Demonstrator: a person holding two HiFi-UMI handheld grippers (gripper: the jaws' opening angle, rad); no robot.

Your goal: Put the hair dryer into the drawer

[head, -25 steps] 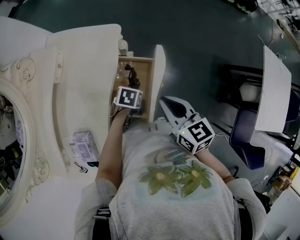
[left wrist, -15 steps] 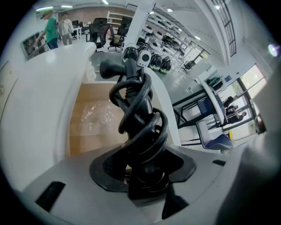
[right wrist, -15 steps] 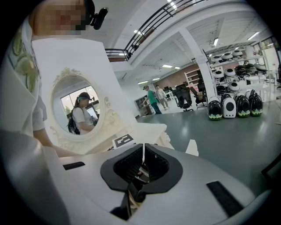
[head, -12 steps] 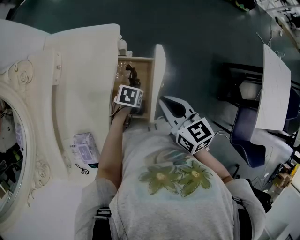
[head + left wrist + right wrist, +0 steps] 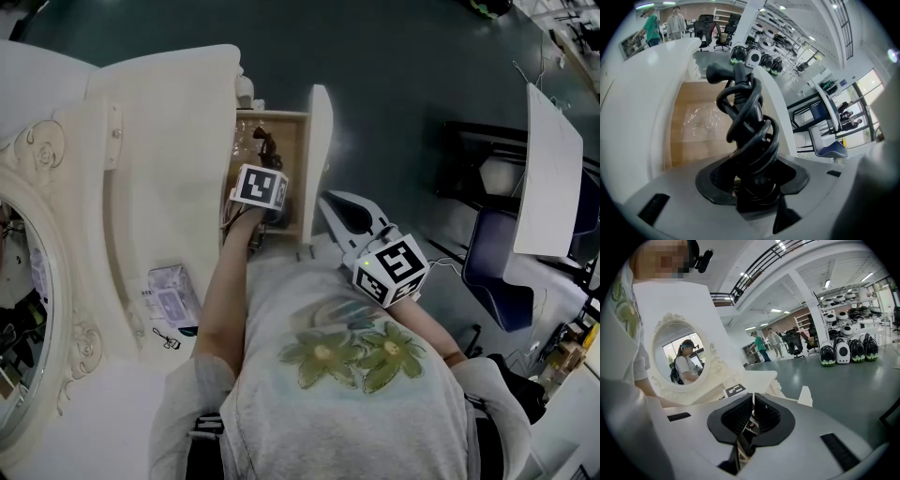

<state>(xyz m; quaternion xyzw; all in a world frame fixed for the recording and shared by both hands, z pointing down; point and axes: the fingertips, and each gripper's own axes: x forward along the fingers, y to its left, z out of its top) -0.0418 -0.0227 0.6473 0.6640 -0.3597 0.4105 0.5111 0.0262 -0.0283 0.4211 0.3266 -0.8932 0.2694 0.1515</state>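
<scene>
The black hair dryer, its cord coiled round it and the plug at the far end, sticks out from my left gripper, which is shut on it. It hangs over the open wooden drawer of the white vanity. In the head view my left gripper hovers above the drawer, with dark cord showing inside. My right gripper is shut and empty, just right of the white drawer front. In its own view the right gripper has its pads together.
Crinkled clear plastic lies on the drawer floor. The vanity top carries a wrapped packet and a small black item; its oval mirror is at far left. A blue chair and a white board stand to the right.
</scene>
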